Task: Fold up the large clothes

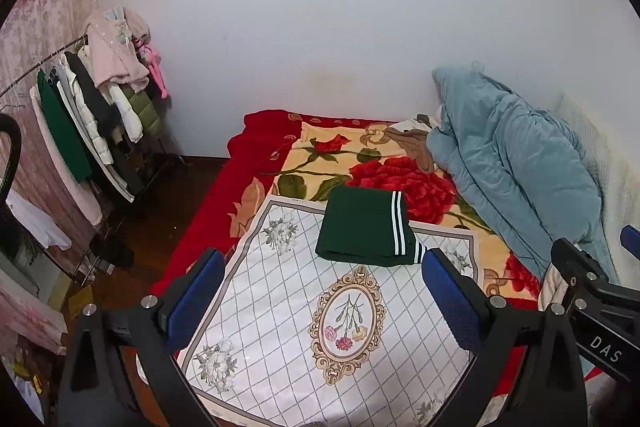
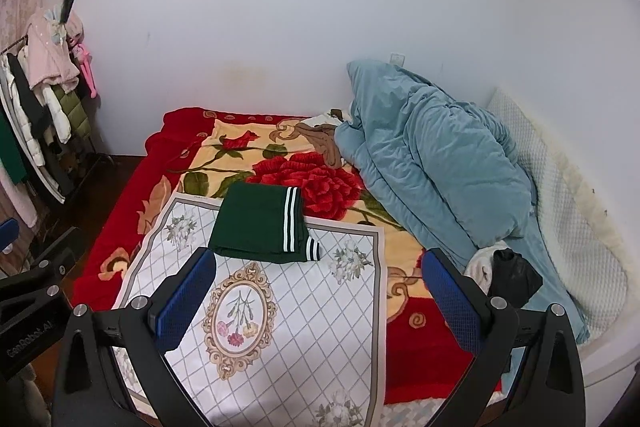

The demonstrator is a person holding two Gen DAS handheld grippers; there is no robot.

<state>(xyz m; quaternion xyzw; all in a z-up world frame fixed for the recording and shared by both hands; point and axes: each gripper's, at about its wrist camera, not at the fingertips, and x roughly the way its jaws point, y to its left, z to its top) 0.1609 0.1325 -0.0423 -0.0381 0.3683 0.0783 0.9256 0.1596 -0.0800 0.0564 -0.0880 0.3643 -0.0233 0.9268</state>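
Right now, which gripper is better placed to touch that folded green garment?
Probably the left gripper: the folded green garment sits centered beyond its open fingers. From the right gripper, it lies off left.

A bed (image 2: pixel 120 267) bears a floral blanket (image 2: pixel 328 183) and blue quilt (image 2: pixel 440 163).

The near end of the white floral-print cloth (image 1: pixel 280 327) runs off the bottom edge in both views, partly behind black gripper frames. The crumpled blue quilt (image 2: pixel 440 163) covers the far right of the red rose-patterned blanket (image 2: pixel 320 179). The rail of hanging clothes (image 1: pixel 80 115) is cut by the left edge; its garments overlap.
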